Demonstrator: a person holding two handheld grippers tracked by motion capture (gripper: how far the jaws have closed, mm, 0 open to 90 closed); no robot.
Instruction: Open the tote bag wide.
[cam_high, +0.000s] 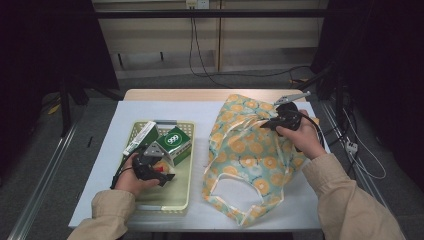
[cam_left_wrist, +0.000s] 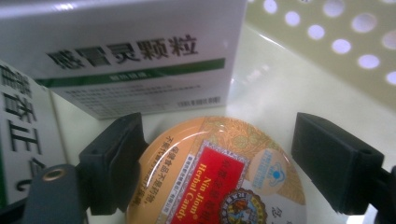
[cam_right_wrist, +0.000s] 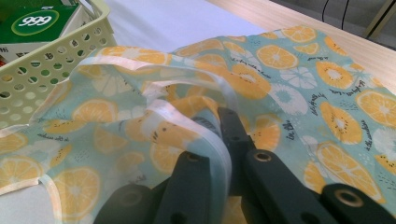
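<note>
I see the fabric bag (cam_high: 252, 155), pale teal with orange slices and cream trim, lying crumpled on the table's right half, its long axis running from me toward the far edge. My right gripper (cam_high: 270, 123) is clamped on its rim. In the yellow basket (cam_high: 182, 200), my left gripper (cam_left_wrist: 219, 163) is spread around a round candy tin (cam_left_wrist: 219, 177), the left jaw touching.

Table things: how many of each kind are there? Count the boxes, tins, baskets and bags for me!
Boxes: 2 (green box, white box)
Round candy tin: 1
Basket: 1
Cloth bag with orange slices on it: 1
Total: 5
</note>
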